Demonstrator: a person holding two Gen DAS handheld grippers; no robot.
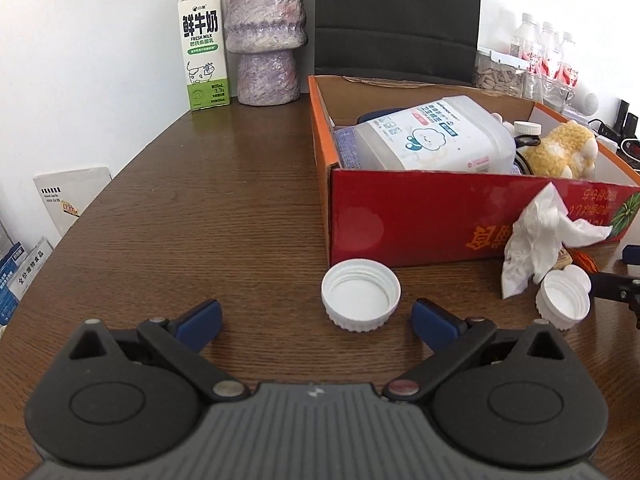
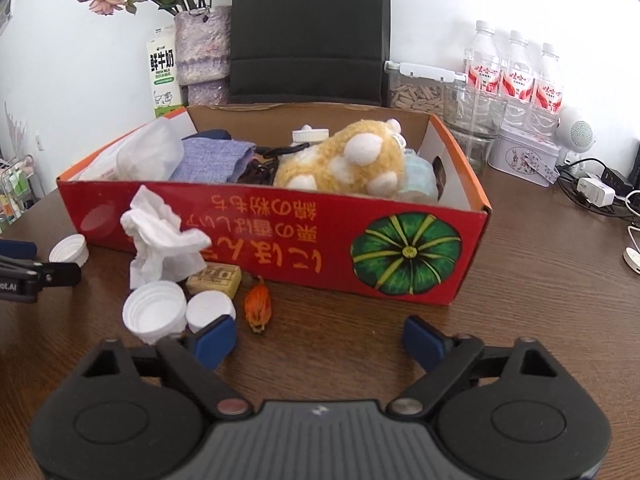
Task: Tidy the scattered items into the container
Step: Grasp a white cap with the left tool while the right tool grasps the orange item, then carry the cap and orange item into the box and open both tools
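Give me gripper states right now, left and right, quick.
Left gripper: open, empty, jaws wide, a white cap on the table just ahead.
Right gripper: open, empty, nothing between the jaws.

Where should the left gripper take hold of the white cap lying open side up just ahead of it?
Grip the white cap across its ribbed outer wall, coming down from above with the left gripper. It lies flat on the table, rim upward and clear of the red box, so probably both fingers fit around it.
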